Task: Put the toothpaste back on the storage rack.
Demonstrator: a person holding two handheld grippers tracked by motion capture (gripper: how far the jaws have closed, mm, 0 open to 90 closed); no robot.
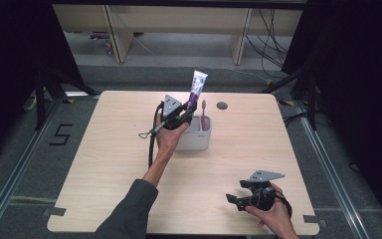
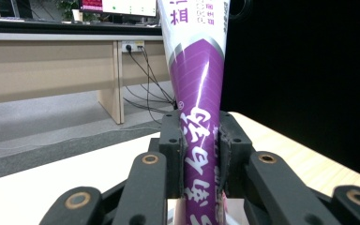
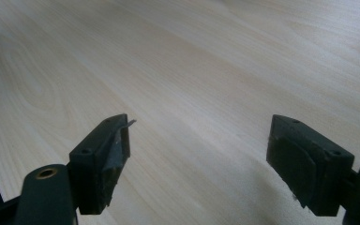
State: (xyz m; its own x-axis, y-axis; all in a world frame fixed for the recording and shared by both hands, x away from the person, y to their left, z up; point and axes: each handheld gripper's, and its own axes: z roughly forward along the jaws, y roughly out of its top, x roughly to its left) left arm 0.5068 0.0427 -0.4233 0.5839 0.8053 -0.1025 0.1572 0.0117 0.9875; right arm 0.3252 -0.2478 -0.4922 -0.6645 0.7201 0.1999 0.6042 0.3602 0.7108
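Just above the middle of the high view we see the left gripper [image 1: 183,115] clamped on a purple-and-white toothpaste tube [image 1: 196,87], which stands nearly upright with its flat crimped end pointing toward the top of the frame. The tube's lower end sits over the left compartment of a light grey rectangular plastic holder [image 1: 195,142] on the pale wooden table [image 1: 109,149]; we cannot tell whether it touches the holder's floor. A pink toothbrush [image 1: 203,112] stands upright in the holder's right compartment, just beside the tube.

In the left gripper view the same tube [image 2: 199,93] rises through the centre of the frame, and the two black pads [image 2: 172,150] press on its purple lower part from either side, so we read this tool as gripping the tube. Behind it, in the upper left of that frame, we see a beige desk panel with cables hanging from a socket.

In the lower right of the high view the right gripper [image 1: 236,200] rests in the person's hand low over the table, well apart from the holder. In the right gripper view its jaws stand wide apart, with nothing but bare wood between them, around the right gripper's midpoint [image 3: 199,154].
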